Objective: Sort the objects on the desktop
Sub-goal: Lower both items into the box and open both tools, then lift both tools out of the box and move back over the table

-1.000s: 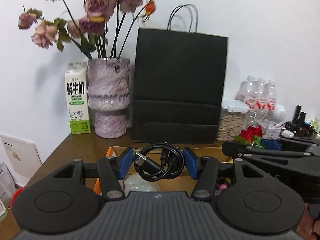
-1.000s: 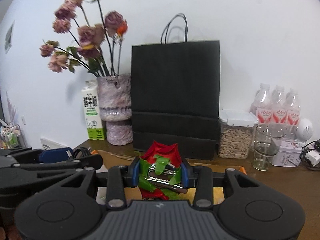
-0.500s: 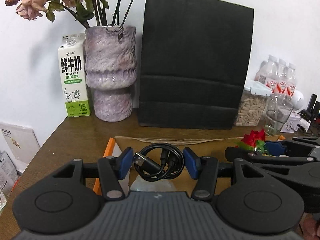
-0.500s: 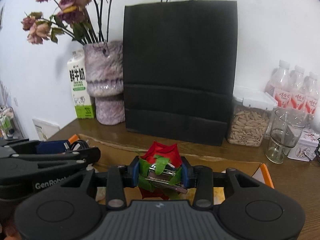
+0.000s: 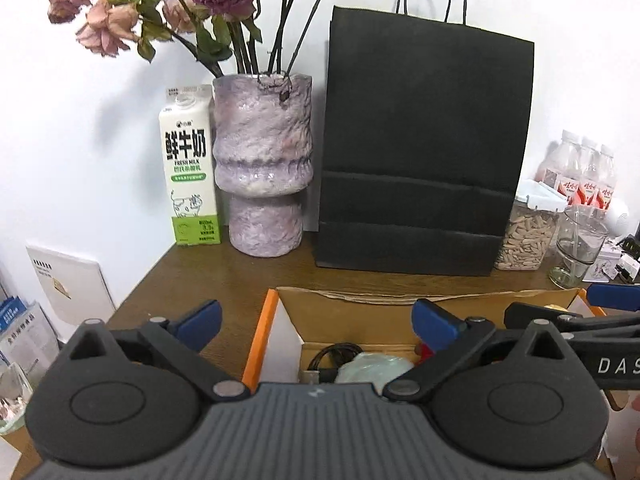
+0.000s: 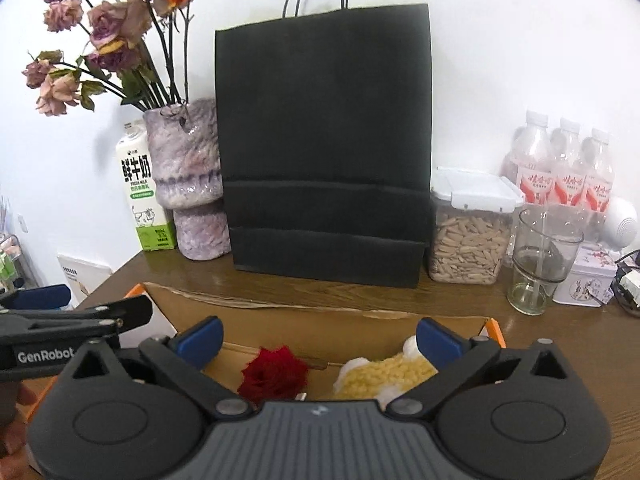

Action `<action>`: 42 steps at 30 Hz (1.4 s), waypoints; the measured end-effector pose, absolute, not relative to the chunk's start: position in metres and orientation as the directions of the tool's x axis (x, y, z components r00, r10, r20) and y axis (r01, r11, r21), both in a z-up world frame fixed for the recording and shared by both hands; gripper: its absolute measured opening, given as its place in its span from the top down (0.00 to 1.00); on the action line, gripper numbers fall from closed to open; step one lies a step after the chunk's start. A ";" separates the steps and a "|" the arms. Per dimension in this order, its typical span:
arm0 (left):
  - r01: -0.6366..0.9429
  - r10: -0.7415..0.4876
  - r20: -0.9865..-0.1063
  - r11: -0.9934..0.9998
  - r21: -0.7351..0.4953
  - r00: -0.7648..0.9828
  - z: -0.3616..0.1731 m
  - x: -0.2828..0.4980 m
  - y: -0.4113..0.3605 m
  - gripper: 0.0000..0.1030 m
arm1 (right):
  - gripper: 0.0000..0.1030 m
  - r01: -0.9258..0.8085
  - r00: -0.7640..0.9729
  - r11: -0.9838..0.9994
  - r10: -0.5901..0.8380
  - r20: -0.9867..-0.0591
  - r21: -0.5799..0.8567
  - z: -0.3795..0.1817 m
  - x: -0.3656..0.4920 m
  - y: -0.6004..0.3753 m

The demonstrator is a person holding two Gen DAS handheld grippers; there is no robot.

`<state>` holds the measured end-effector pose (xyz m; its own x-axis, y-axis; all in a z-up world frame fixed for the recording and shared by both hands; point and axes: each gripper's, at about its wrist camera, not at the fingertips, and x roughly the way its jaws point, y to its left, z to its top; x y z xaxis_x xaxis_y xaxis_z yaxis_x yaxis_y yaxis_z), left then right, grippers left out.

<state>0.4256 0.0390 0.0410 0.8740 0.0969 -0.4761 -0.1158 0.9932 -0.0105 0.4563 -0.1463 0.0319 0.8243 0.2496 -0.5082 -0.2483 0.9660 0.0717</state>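
An open cardboard box with orange flaps sits on the wooden desk under both grippers. My left gripper hangs over it, jaws opening wide, nothing between them. Below it the coiled black USB cable lies in the box beside a pale green packet. My right gripper is likewise opening, with empty jaws. The red rose clip lies in the box beneath it, next to a yellow knitted piece. Each gripper shows at the edge of the other's view.
Behind the box stand a black paper bag, a purple vase of dried flowers and a milk carton. To the right are a seed jar, a glass, water bottles and a small tin.
Both grippers opened wide. The cable dropped from the left jaws and the rose clip from the right jaws into the box. Both hands edged forward over the box.
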 end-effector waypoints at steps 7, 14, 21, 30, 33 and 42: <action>-0.110 0.097 -0.466 0.994 -0.001 0.879 0.041 0.417 0.037 0.00 | 0.00 -0.250 0.831 0.966 0.246 -0.499 0.060 0.035 0.448 -0.147; -0.092 0.083 -0.417 0.996 -0.003 0.905 0.049 0.391 0.033 0.00 | 0.00 -0.255 0.850 0.966 0.246 -0.466 0.044 0.044 0.425 -0.151; -0.079 0.069 -0.390 0.997 -0.011 0.918 0.055 0.355 0.030 0.00 | 0.00 -0.275 0.867 0.961 0.259 -0.426 0.024 0.053 0.384 -0.160; -0.046 0.050 -0.399 0.999 0.022 0.915 0.050 0.312 0.025 0.00 | 0.00 -0.282 0.874 0.959 0.249 -0.418 -0.018 0.051 0.330 -0.175; -0.035 0.047 -0.407 0.999 0.036 0.912 0.046 0.298 0.025 0.00 | 0.00 -0.282 0.872 0.959 0.241 -0.425 -0.036 0.048 0.312 -0.180; 0.002 0.029 -0.458 0.998 0.066 0.889 0.023 0.260 0.026 0.00 | 0.00 -0.302 0.849 0.951 0.234 -0.474 -0.072 0.023 0.266 -0.192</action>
